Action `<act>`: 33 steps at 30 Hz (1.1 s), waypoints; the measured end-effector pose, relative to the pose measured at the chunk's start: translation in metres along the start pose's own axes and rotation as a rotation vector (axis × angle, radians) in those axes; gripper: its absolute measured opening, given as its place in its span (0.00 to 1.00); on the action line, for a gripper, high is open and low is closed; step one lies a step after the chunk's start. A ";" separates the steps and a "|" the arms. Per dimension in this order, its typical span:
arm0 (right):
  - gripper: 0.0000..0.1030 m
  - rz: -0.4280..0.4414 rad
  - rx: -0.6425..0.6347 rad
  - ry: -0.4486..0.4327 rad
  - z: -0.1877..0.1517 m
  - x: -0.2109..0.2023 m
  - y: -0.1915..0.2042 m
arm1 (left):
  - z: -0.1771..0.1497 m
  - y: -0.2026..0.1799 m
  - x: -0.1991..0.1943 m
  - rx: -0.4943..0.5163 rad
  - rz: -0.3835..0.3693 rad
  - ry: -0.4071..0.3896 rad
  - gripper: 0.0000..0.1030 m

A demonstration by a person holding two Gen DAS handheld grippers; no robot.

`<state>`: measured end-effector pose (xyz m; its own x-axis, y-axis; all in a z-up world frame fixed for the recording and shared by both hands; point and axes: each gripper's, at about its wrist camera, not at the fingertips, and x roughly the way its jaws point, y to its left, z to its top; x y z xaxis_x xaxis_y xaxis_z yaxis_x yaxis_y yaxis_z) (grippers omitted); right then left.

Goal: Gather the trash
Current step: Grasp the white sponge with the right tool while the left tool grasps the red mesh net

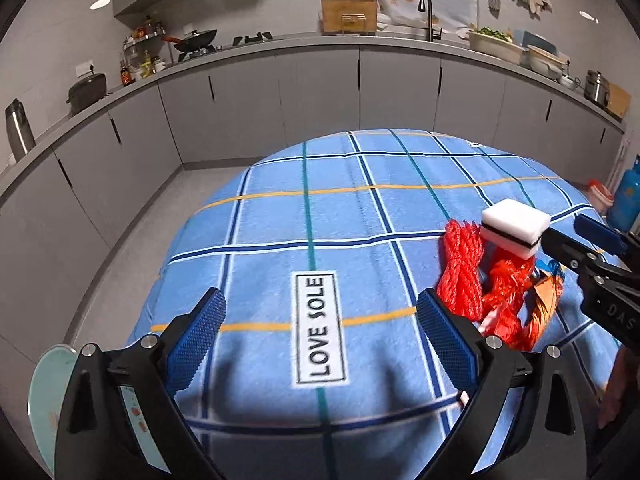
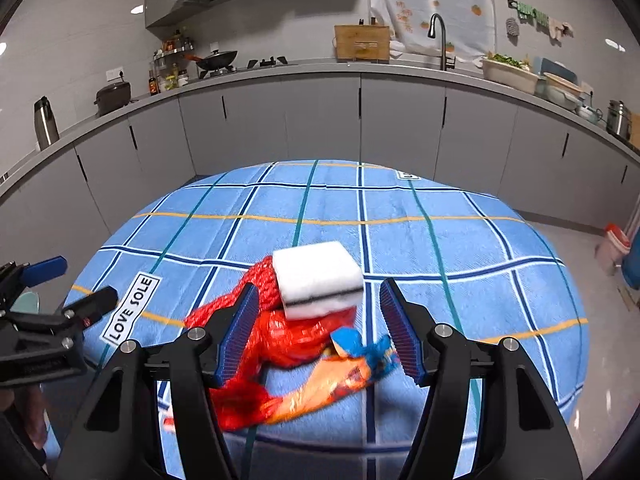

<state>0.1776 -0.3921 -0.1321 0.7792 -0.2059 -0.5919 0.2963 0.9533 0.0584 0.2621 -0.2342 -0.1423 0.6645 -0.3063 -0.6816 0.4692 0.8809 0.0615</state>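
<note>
Trash heaped on blue checked bench (image 2: 460,240): white sponge (image 2: 318,278) atop red mesh bag (image 2: 280,340), orange-blue wrapper (image 2: 340,380) at five o'clock of sponge. Right tongs (image 2: 316,334) spread apart, straddling heap, clamping nothing. Left tongs (image 1: 320,340) spread apart over bare cloth, heap at two o'clock.

Home kitchen: wok (image 1: 197,39) on hob, sink tap (image 1: 427,12), grey cabinets (image 1: 320,96).
</note>
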 end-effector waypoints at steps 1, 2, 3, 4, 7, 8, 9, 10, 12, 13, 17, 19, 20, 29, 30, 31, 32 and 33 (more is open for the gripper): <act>0.61 -0.002 -0.001 0.003 0.002 0.004 -0.001 | 0.001 -0.001 0.002 0.000 0.000 0.001 0.92; 0.61 -0.004 -0.002 0.011 0.003 0.009 -0.002 | 0.002 -0.002 0.004 0.000 0.001 0.002 0.92; 0.61 -0.005 -0.003 0.016 0.004 0.012 -0.002 | 0.002 -0.002 0.005 0.001 0.000 0.003 0.92; 0.61 -0.006 -0.004 0.022 0.005 0.015 -0.003 | 0.004 -0.003 0.008 0.001 0.000 0.004 0.92; 0.61 0.000 -0.003 0.037 0.006 0.022 -0.004 | 0.006 -0.005 0.015 0.004 -0.002 0.011 0.92; 0.61 0.005 -0.005 0.041 0.007 0.024 -0.004 | 0.007 -0.005 0.017 0.005 -0.004 0.013 0.92; 0.61 0.012 -0.005 0.046 0.007 0.025 -0.004 | 0.008 -0.006 0.019 0.007 -0.006 0.013 0.92; 0.61 0.018 -0.003 0.051 0.007 0.027 -0.005 | 0.009 -0.007 0.020 0.009 -0.006 0.015 0.92; 0.51 0.038 -0.002 0.070 0.005 0.029 -0.005 | 0.011 -0.009 0.021 0.012 -0.011 0.015 0.92; 0.49 0.039 -0.002 0.073 0.005 0.030 -0.006 | 0.012 -0.011 0.022 0.014 -0.012 0.014 0.92; 0.46 0.050 0.007 0.055 0.002 0.021 -0.010 | 0.014 -0.023 0.022 0.033 -0.022 0.012 0.92; 0.45 0.049 0.020 0.030 0.001 0.011 -0.013 | 0.014 -0.030 0.022 0.045 -0.032 0.013 0.92; 0.45 0.041 0.026 0.012 -0.001 0.004 -0.015 | 0.014 -0.034 0.023 0.054 -0.038 0.014 0.92; 0.45 0.004 0.055 -0.038 -0.015 -0.024 -0.024 | 0.015 -0.065 0.043 0.100 -0.080 0.055 0.82; 0.46 0.003 0.060 -0.040 -0.017 -0.025 -0.025 | 0.015 -0.069 0.046 0.112 -0.090 0.062 0.78; 0.46 0.003 0.063 -0.041 -0.019 -0.026 -0.025 | 0.014 -0.072 0.048 0.118 -0.092 0.068 0.77; 0.46 0.002 0.067 -0.042 -0.020 -0.027 -0.026 | 0.014 -0.075 0.050 0.124 -0.097 0.076 0.71; 0.46 0.003 0.069 -0.041 -0.021 -0.028 -0.027 | 0.013 -0.077 0.052 0.127 -0.110 0.085 0.68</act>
<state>0.1367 -0.4073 -0.1338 0.8019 -0.2133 -0.5581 0.3302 0.9367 0.1163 0.2679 -0.3230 -0.1732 0.5562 -0.3621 -0.7480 0.6097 0.7894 0.0712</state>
